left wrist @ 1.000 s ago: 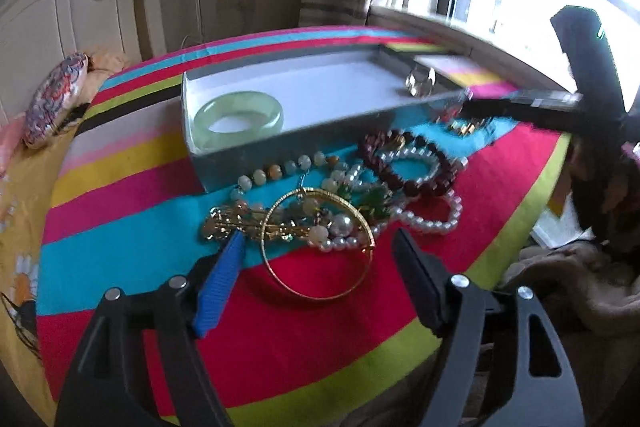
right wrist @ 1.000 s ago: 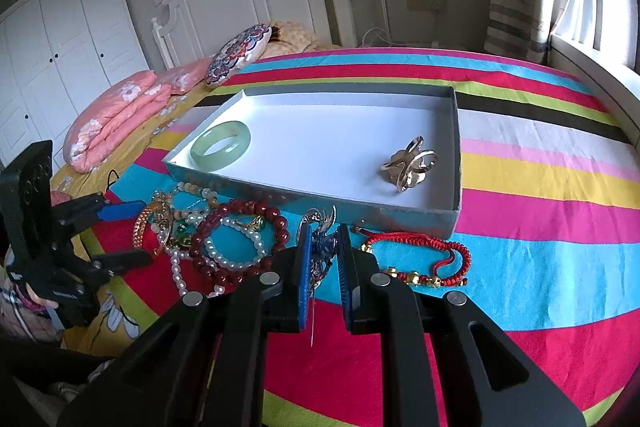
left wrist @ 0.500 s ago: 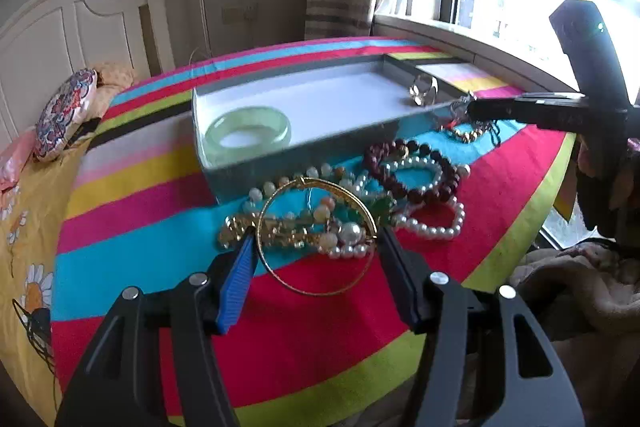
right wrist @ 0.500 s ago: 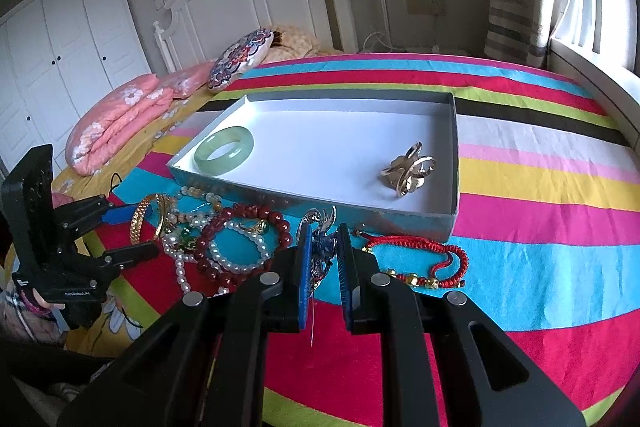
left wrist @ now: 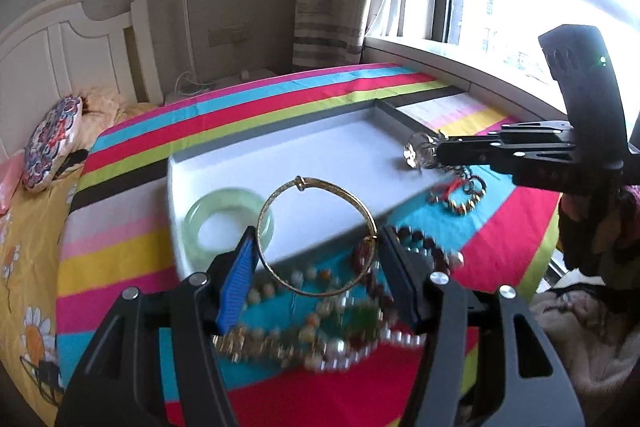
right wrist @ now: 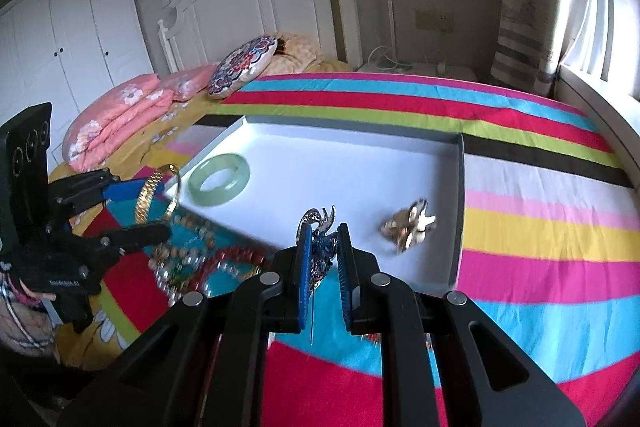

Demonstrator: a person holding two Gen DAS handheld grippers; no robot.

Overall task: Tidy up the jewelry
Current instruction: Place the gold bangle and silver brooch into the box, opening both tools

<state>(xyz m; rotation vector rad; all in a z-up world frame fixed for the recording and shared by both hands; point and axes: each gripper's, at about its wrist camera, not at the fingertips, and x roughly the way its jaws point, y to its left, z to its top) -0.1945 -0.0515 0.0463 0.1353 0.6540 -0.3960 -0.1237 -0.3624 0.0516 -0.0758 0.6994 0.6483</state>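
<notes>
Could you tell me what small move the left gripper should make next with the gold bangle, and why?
Probably carry it forward over the white tray and lower it. The left gripper already grips the gold bangle, lifted clear of the bead pile, and bare tray floor lies just beyond the jade bangle.

Left gripper: matte black angular frame, silver round screws at the finger pivots, one ribbed blue pad.
Right gripper: same black frame, silver screws, two ribbed blue pads.
Right gripper's rear block: black, small green light.
</notes>
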